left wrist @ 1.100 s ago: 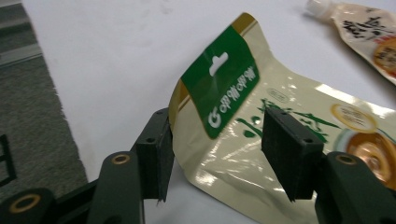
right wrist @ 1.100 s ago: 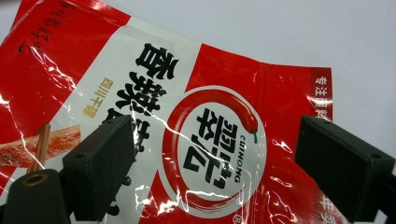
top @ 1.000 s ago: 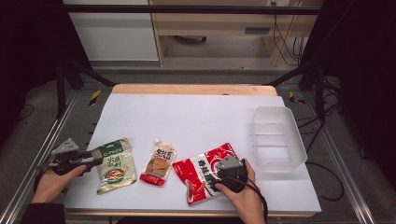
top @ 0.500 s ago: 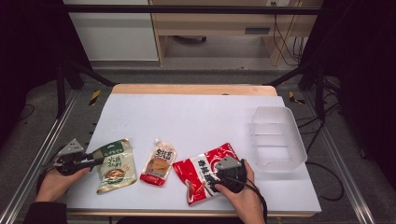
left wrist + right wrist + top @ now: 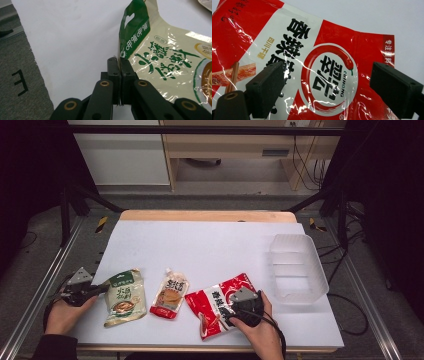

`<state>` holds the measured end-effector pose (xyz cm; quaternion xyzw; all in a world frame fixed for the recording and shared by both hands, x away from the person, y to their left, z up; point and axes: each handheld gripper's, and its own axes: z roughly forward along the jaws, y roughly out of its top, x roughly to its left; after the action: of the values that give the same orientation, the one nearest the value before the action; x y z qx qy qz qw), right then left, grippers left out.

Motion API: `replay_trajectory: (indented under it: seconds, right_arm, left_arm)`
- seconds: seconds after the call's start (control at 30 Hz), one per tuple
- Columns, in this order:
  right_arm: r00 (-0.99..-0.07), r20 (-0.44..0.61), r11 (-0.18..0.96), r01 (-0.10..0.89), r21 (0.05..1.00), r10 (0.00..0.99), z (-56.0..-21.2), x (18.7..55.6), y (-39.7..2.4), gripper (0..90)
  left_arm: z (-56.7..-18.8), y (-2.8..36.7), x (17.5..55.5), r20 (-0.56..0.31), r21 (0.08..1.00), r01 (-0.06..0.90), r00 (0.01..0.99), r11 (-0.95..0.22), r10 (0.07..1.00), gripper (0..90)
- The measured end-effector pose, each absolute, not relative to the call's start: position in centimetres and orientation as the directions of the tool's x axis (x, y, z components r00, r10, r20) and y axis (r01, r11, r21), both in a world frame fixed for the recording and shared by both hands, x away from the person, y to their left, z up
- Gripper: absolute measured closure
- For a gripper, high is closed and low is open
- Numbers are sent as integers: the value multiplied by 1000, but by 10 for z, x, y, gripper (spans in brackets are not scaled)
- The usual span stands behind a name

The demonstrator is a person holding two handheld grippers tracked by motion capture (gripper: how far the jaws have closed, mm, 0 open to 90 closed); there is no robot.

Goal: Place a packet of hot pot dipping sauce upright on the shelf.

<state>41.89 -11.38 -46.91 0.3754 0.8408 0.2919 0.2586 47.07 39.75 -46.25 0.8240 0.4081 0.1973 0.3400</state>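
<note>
A green and cream food pouch (image 5: pixel 124 297) lies at the table's front left. My left gripper (image 5: pixel 102 289) reaches it from the left, and its jaws have just been closing. In the left gripper view the left gripper (image 5: pixel 119 62) is shut on the green pouch (image 5: pixel 160 65), pinching the pouch's edge near its green top corner. A red chili snack pouch (image 5: pixel 215 302) lies front centre. My right gripper (image 5: pixel 227 312) hovers over it. The right gripper (image 5: pixel 328 75) stands open above the red pouch (image 5: pixel 329 67), its pads clear of it.
A small orange spouted pouch (image 5: pixel 170 293) lies between the two bags. A clear plastic bin (image 5: pixel 320 280) stands at the table's right edge. Metal frame rails run along both sides of the white tabletop (image 5: pixel 210 245).
The left gripper's jaws have closed onto the edge of the green pouch. The right hand and the red pouch have stayed put.
</note>
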Motion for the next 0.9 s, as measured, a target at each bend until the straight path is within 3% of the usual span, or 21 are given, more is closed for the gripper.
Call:
replay_trajectory:
  seconds: [0.5, 0.9]
  right_arm:
    - [-583, -211, 540, 474, 695, 784, -465, 418, -117, 129]
    - [-588, -201, 535, 474, 699, 784, -465, 418, -118, 127]
  left_arm:
    - [-401, 404, 440, 21, 822, 436, 619, -366, 785, 900]
    - [-358, 387, 417, 90, 828, 349, 689, -438, 719, 900]
